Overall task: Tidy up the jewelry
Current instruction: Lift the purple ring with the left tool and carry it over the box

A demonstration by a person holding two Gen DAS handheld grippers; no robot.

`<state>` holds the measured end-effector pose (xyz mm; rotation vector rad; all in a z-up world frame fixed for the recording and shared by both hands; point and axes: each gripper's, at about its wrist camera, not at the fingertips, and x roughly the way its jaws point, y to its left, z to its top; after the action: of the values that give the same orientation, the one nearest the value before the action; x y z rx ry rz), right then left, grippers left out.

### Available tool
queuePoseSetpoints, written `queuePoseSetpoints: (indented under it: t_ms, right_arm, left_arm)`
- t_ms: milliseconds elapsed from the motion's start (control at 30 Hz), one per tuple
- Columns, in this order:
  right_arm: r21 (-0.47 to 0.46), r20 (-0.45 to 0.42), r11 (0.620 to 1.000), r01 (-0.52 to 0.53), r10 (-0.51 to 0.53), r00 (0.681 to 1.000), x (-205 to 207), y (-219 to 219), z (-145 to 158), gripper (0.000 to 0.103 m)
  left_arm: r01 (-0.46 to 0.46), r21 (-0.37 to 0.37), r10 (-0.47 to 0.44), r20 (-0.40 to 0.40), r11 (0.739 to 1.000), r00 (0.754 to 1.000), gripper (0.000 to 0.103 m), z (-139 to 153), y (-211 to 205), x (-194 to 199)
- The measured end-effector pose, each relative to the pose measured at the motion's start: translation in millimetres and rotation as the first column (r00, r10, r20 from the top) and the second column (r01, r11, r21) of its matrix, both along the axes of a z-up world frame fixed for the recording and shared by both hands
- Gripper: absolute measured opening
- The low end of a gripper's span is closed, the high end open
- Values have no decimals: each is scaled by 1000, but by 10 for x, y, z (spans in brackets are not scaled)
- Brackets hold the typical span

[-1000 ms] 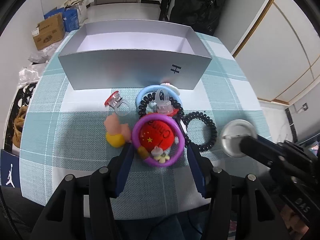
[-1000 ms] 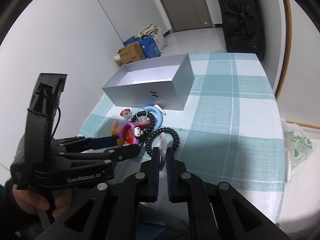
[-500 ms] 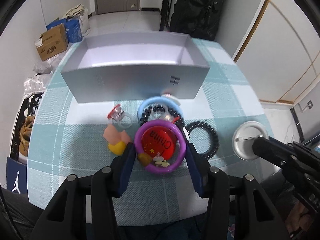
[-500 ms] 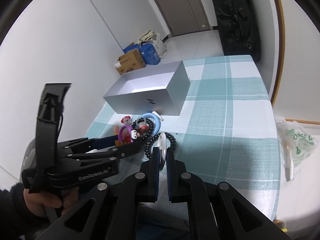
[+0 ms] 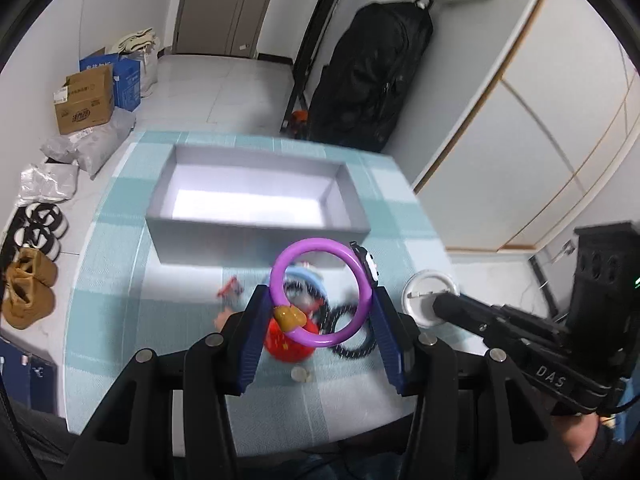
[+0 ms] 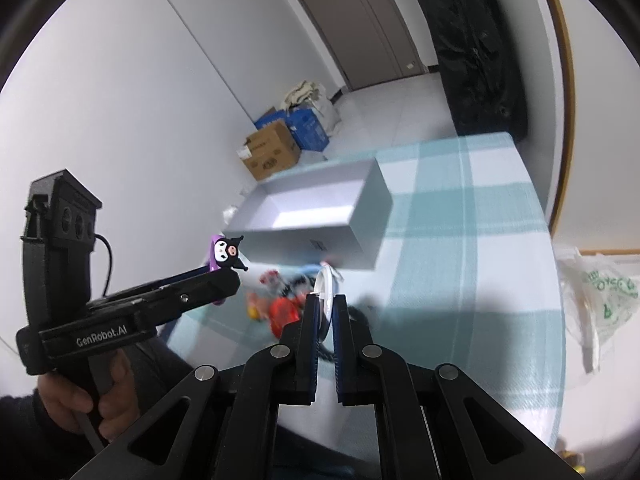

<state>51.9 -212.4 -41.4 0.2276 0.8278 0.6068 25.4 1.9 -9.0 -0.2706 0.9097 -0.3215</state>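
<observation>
light: bright room | blur: small things on my desk [image 5: 120, 264] look smeared | glare: white patch inside the box [image 5: 256, 204] | edges: round, bent, dark corners

Purple bracelet [image 5: 320, 292] with a tan charm, red badge [image 5: 286, 346], silver-grey box [image 5: 256, 204], teal-and-white checked bench [image 5: 404, 200].

Your left claw [image 5: 322, 312] hides part of the red round thing [image 5: 286, 346] and the black coil band [image 5: 352, 336]. The small pile on the table [image 6: 460, 264] looks blurry in both views. The silver box [image 5: 256, 236] is fuzzy too, so its mark can't be read.
</observation>
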Motion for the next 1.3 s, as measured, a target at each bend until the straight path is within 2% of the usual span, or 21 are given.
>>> queuePoseSetpoints:
  t_ms: [200, 533, 833, 1100, 1300]
  right_arm:
    - [45, 22, 999, -4, 3, 1000, 188, 123, 217, 5]
    - [46, 73, 997, -64, 61, 995, 776, 495, 527, 5]
    - [42, -31, 996, -73, 74, 997, 1233, 578, 163, 6]
    - [35, -81, 996, -81, 84, 993, 1407, 590, -48, 6]
    - [38, -120, 995, -95, 99, 988, 1488, 646, -160, 9]
  left_arm:
    - [-24, -76, 25, 16, 997, 1000, 45, 129, 222, 254]
    - [-6, -85, 5, -5, 996, 1000, 45, 41, 316, 727]
    - [25, -109, -33, -74, 994, 997, 45, -207, 376, 1030]
    - [43, -100, -55, -111, 994, 992, 45, -336, 351, 1139]
    - [40, -142, -60, -140, 989, 988, 45, -402, 382, 1201]
